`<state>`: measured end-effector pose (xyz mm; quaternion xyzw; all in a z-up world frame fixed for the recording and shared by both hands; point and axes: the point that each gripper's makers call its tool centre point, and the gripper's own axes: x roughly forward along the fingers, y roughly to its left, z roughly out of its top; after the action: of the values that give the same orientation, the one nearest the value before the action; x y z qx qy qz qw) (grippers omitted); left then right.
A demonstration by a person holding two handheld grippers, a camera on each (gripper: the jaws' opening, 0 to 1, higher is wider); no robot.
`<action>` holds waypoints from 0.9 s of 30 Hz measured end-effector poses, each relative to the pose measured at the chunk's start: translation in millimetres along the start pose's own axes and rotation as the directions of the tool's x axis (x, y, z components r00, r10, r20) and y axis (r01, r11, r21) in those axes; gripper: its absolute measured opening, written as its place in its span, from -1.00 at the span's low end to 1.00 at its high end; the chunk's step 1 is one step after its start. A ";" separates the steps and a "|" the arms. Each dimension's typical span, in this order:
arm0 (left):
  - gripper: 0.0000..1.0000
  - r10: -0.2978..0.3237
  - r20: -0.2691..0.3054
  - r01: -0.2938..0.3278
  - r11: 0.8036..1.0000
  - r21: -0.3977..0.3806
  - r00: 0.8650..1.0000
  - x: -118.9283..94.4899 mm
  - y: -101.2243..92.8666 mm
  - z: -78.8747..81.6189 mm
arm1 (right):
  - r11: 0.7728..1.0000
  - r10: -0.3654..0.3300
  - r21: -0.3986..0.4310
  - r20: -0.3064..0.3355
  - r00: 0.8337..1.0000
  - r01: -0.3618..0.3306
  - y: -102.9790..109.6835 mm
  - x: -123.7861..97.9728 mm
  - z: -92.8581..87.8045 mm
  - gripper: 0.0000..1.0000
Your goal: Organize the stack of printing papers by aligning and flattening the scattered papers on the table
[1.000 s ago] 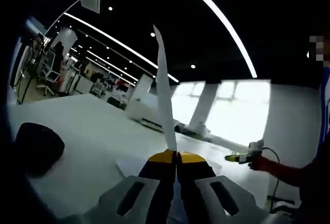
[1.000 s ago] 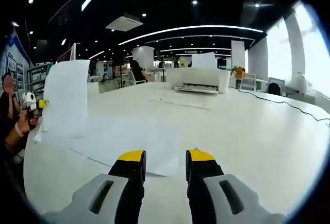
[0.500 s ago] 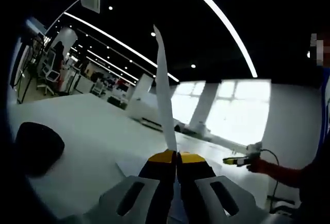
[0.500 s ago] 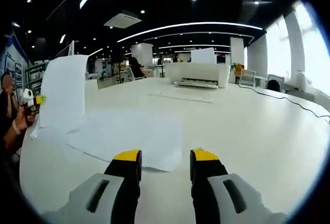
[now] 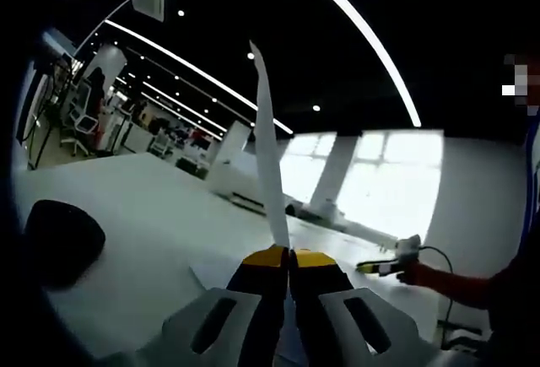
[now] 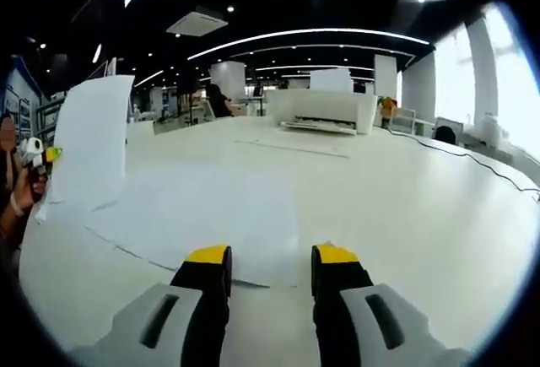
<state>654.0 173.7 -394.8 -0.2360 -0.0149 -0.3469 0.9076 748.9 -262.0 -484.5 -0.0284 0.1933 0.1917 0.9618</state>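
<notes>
No brand, label or writing can be read on anything in either view. In the left gripper view the left tool has its yellow-tipped jaws pressed together on the bottom edge of a sheet of paper, which stands upright and is seen nearly edge-on as a thin white blade rising toward the dark ceiling. Beyond it lies the white tabletop, with a dark rounded object resting on it at the left, well apart from the sheet. At the right of that view a hand carries the right tool low over the tabletop. In the right gripper view the right tool has its jaws parted, a clear gap between the yellow tips, holding nothing; the tips hang just at the near edge of the papers spread flat on the tabletop. The near edges of these papers do not line up, and one corner juts toward the jaws. At the left the held sheet stands broadside, pinched by the left tool. To the right and beyond the papers the tabletop lies open, with a white printer at the far edge and a thin cable trailing along the right side.
</notes>
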 end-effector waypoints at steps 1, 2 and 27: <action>-0.88 -0.001 -0.001 0.001 1.000 0.001 1.000 0.1 -0.1 -0.2 | 1.000 -0.002 0.000 -0.003 1.000 0.002 0.8 0.2 -1.3 -0.33; -0.88 -0.001 -0.003 0.001 1.000 0.002 1.000 0.3 -0.2 -0.5 | 1.000 -0.003 -0.001 -0.008 1.000 0.003 0.9 0.5 -3.0 -0.33; -0.88 -0.006 -0.008 0.006 1.000 0.001 1.000 0.4 -0.7 -2.5 | 0.998 -0.022 0.065 0.004 1.000 0.022 10.8 -1.2 -1.6 -0.88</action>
<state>653.6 171.8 -396.6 -0.2343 -0.0122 -0.3504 0.9067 743.2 -252.6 -485.4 0.0010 0.1968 0.1747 0.9647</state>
